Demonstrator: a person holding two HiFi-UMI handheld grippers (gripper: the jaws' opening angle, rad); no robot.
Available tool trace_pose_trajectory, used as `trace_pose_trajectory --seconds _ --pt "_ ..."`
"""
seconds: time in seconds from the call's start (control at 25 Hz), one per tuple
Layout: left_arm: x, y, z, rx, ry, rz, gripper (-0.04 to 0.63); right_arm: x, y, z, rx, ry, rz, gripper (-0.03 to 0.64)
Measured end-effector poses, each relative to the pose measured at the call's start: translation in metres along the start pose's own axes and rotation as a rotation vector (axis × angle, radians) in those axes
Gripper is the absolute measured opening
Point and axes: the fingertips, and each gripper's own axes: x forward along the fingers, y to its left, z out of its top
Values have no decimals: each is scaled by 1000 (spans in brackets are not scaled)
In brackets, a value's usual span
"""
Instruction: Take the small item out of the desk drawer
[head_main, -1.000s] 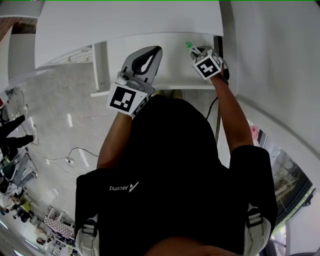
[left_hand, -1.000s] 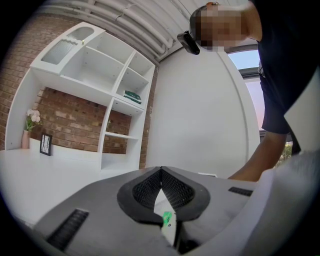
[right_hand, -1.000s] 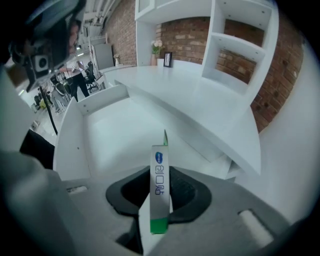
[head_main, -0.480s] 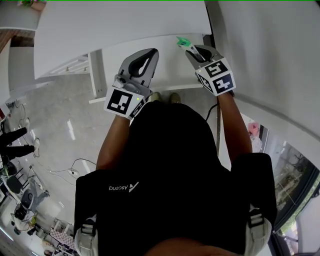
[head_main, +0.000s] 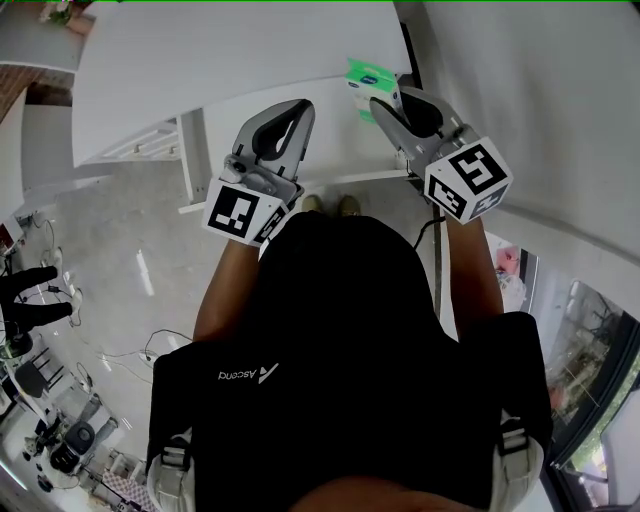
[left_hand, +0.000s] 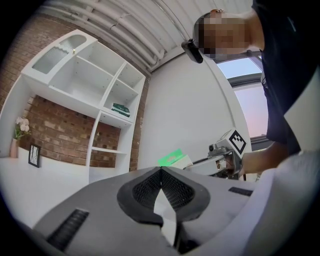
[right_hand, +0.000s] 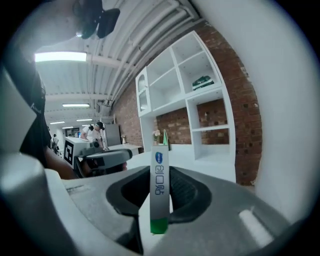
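The right claw (head_main: 384, 100) clamps a flat green-and-white packet (head_main: 370, 78), at three o'clock from the left claw (head_main: 298, 108), whose jaws are pressed together.

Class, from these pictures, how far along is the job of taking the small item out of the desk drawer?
Done: the green-and-white box is out, clamped in the right tool above the open-looking drawer. In hand: holding it aloft. Left: setting it down somewhere. The left tool, shut and empty, hovers beside.
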Motion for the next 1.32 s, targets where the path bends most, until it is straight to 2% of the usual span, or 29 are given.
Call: trace_pose_trajectory --seconds 0.24,0.48,1.32 --pt "-3 -3 13 12 -21 -1 -2 -19 21 31 14 -168 70 91" --pt "-4 -9 27 27 -62 -6 -2 -29 27 35 74 -262 100 89" --pt "-14 -10 27 23 -58 -11 -2 -32 39 40 103 -305 109 89"
